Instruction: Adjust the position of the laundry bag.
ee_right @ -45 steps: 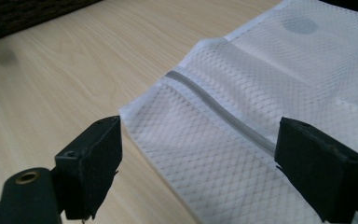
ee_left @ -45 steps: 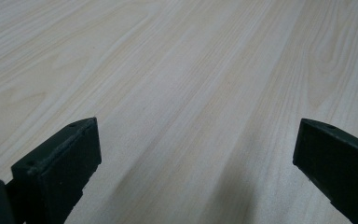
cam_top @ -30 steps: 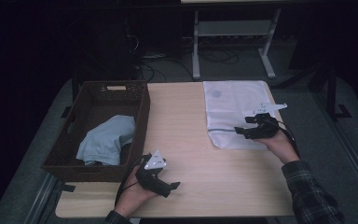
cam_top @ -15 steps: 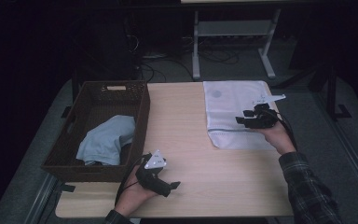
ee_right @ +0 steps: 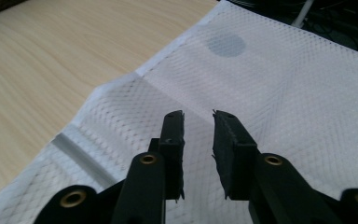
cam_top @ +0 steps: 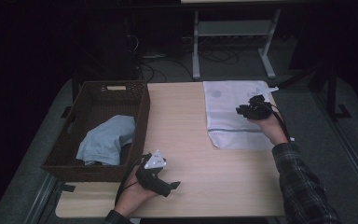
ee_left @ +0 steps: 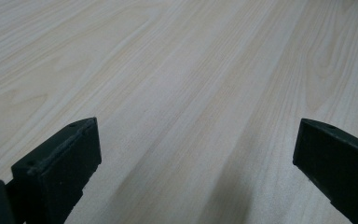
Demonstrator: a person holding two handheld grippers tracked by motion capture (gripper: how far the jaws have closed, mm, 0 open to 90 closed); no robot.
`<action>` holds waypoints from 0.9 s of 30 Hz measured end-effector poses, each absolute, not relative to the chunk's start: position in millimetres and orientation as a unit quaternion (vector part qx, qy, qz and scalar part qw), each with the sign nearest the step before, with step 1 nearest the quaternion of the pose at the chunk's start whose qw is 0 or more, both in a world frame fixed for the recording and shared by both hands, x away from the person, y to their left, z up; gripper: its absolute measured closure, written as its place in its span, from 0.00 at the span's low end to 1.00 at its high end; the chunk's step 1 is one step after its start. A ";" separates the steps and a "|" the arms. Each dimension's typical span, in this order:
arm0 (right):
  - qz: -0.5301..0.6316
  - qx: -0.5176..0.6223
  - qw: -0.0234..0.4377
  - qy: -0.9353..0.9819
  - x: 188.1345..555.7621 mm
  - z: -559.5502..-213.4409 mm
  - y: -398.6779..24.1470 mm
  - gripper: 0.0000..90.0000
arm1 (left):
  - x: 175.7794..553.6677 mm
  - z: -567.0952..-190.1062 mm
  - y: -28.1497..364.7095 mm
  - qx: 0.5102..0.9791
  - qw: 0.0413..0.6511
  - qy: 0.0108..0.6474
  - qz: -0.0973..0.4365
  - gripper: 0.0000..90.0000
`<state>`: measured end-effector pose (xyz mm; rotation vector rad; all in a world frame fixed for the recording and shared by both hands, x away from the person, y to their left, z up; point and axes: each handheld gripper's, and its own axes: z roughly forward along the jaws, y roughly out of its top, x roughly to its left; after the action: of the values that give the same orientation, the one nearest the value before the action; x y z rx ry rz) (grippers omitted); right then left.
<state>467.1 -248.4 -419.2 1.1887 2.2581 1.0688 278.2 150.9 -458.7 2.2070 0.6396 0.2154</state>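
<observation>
A white mesh laundry bag (cam_top: 235, 112) lay flat at the surface's (cam_top: 191, 121) far right corner. Above it hovered the right claw (ee_right: 198, 122), jaws narrowly parted, holding nothing. The left claw (ee_left: 191, 154), wide open and empty, rested beside a brown wicker basket (cam_top: 142, 116) containing pale blue cloth (cam_top: 106, 140).

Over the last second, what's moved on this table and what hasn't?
The right gripper moved farther away across the white mesh bag, turning to point left; its jaws stand slightly apart, holding nothing. The left gripper stayed open over bare table. Basket, blue cloth and bag stayed put.
</observation>
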 end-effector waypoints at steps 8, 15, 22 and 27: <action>0.379 0.447 0.199 0.785 484.3 -426.7 -255.0 0.99 | 278.5 -458.6 151.0 0.874 0.407 0.254 0.084 0.01; 0.374 0.472 0.201 0.773 495.5 -442.2 -262.3 0.99 | 278.7 -458.8 150.8 0.872 0.408 0.256 0.083 0.01; 0.360 0.483 0.199 0.773 503.6 -456.5 -264.3 0.99 | 278.6 -459.0 150.5 0.873 0.407 0.256 0.083 0.01; 0.347 0.486 0.193 0.778 507.7 -466.7 -261.6 0.99 | 278.4 -459.0 150.5 0.874 0.405 0.255 0.082 0.01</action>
<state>507.7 -261.6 -466.7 1.3650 2.1846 0.9727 278.4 150.5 -459.0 2.2062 0.6441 0.2075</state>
